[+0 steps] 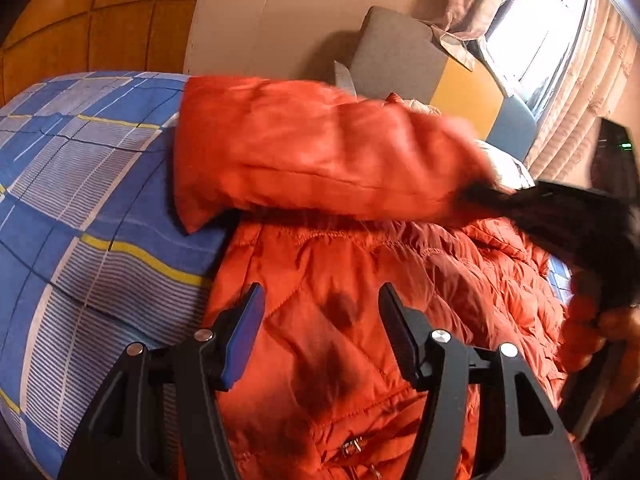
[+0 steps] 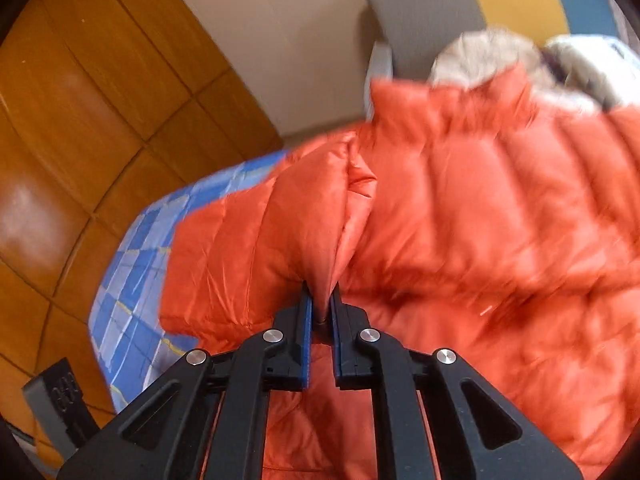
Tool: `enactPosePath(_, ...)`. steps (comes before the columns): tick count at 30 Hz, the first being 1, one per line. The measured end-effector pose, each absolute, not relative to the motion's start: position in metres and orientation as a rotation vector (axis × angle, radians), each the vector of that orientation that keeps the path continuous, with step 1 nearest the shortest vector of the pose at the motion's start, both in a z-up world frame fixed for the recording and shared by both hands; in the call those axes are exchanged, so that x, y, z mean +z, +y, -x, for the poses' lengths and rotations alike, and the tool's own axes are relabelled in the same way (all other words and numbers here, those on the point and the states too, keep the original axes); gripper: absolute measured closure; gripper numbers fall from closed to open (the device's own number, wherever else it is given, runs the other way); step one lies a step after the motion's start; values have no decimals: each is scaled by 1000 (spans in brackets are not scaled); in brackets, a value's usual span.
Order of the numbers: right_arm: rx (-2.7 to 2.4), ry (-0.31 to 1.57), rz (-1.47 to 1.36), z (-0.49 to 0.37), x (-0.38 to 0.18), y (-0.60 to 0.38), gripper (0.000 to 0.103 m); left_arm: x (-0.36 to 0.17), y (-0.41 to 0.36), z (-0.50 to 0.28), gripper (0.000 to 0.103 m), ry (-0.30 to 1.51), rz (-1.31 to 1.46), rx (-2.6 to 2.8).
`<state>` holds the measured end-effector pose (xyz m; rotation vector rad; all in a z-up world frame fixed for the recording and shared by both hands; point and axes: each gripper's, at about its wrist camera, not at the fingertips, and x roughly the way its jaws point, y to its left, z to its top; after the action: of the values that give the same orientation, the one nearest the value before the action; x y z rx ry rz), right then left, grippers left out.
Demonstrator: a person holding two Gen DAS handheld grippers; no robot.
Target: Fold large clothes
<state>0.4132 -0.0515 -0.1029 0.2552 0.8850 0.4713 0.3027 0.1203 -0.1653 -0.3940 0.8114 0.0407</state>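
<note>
An orange quilted down jacket (image 1: 360,280) lies on a bed with a blue checked sheet (image 1: 80,200). One sleeve (image 1: 300,148) is held up, blurred, above the jacket body. My left gripper (image 1: 320,312) is open and empty, hovering just above the jacket's quilted front. My right gripper (image 2: 320,300) is shut on a fold of the orange sleeve (image 2: 280,232) and holds it up over the jacket (image 2: 500,220). The right gripper shows as a dark blurred shape at the right of the left wrist view (image 1: 560,216). A fur-trimmed hood (image 2: 500,56) lies at the far end.
The bed edge with the blue sheet (image 2: 132,248) runs along the left. Beyond it is a wooden floor (image 2: 80,120) and a beige wall. A grey, yellow and blue headboard (image 1: 460,80) stands at the far end. A bright window with curtains (image 1: 540,32) is at the upper right.
</note>
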Motion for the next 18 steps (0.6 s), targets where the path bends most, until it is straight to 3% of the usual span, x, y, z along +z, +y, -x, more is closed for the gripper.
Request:
enactPosePath(7, 279, 786, -269, -427, -77, -138, 97, -161, 112, -320, 43, 828, 365, 63)
enactPosePath(18, 23, 853, -292, -429, -121, -232, 97, -160, 111, -329, 43, 841, 358, 87)
